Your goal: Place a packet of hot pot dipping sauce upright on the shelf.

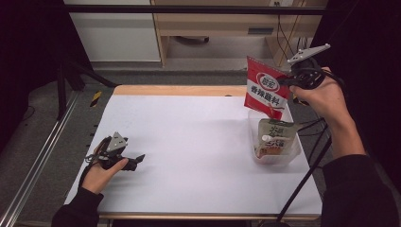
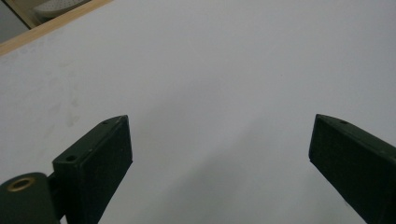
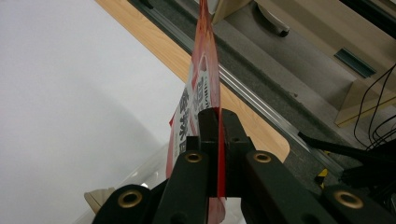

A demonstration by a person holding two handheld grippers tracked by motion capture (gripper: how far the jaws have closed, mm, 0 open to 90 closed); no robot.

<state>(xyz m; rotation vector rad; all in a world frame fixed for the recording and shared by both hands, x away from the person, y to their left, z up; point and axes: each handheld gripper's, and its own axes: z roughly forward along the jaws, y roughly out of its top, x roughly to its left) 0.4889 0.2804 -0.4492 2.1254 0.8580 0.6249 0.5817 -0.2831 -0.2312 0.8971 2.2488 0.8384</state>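
White-topped table (image 1: 189, 156) with wood far edge; clear plastic bin (image 1: 293, 153) near its right edge holds a pale green pouch (image 1: 275, 135). Red flat seasoning packet (image 1: 265, 87) hangs just above the bin, pinched edge-on in the closed right hand-held gripper (image 1: 287, 79). Best: lower straight, release inside. Left hand-held gripper (image 1: 138, 160) rests wide open, empty, near left edge.

The flat red seasoning packet with a white label (image 1: 266, 88) hides the far wall of the clear plastic tub (image 1: 279, 158) at the table's right edge. In the right gripper view this packet (image 3: 205, 74) runs off the top edge, and its print is too foreshortened to read. The pale green pouch (image 1: 275, 135) standing in the tub carries lettering too small to make out. The right hand-held gripper (image 1: 285, 81) has its tips covered by the packet's edge.
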